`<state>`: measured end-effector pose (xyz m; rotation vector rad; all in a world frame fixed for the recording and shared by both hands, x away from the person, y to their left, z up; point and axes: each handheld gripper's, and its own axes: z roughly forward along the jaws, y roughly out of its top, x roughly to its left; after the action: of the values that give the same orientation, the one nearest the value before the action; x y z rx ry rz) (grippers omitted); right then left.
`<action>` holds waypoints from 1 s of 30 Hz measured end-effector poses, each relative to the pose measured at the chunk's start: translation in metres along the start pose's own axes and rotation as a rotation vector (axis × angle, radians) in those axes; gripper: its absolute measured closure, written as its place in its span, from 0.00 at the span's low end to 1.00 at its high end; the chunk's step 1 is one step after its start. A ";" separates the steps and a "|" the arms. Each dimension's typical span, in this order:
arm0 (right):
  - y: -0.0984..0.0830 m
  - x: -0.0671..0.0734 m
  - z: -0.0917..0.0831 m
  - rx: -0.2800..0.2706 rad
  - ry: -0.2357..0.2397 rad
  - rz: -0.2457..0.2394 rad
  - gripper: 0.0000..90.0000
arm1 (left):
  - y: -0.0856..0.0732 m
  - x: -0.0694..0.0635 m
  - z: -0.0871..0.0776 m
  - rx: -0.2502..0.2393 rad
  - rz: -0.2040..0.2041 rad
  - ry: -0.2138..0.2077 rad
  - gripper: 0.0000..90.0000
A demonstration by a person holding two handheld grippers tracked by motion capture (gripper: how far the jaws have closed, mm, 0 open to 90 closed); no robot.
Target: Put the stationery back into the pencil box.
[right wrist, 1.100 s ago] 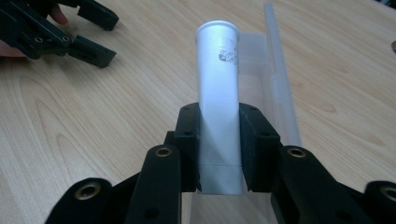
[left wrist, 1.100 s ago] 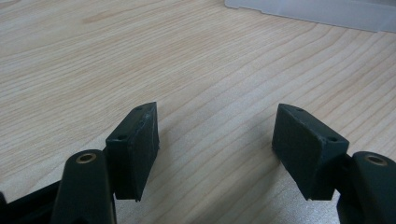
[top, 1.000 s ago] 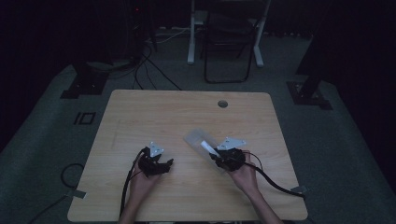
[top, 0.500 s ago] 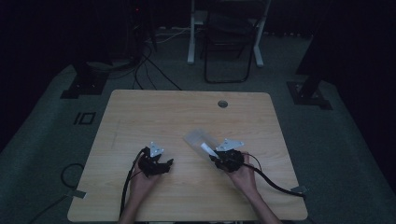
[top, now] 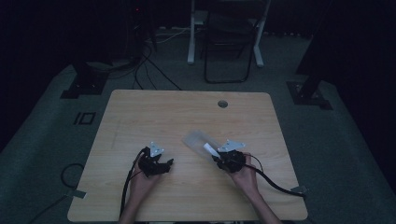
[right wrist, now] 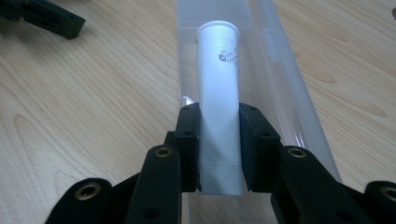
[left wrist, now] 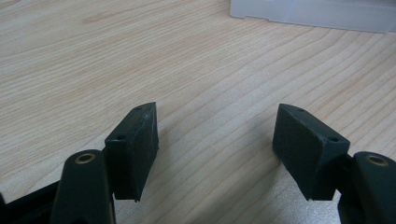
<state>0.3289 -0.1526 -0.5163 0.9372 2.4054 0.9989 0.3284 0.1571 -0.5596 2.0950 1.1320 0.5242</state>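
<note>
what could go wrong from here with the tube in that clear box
The right hand-held gripper pinches the white tube near its tail end, so the long free end could tip. The clear plastic box lies unheld on the table; it could slide, since the left hand-held gripper is open and apart from it.

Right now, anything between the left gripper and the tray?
Nothing: bare table between the open left gripper and the tray, per the left gripper view.
</note>
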 end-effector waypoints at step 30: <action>0.005 0.004 -0.022 -0.065 -0.019 -0.045 0.67 | 0.000 0.000 0.000 0.000 0.000 -0.001 0.35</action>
<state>0.3159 -0.1577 -0.4984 0.8617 2.3530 1.0407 0.3287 0.1568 -0.5597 2.0953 1.1312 0.5234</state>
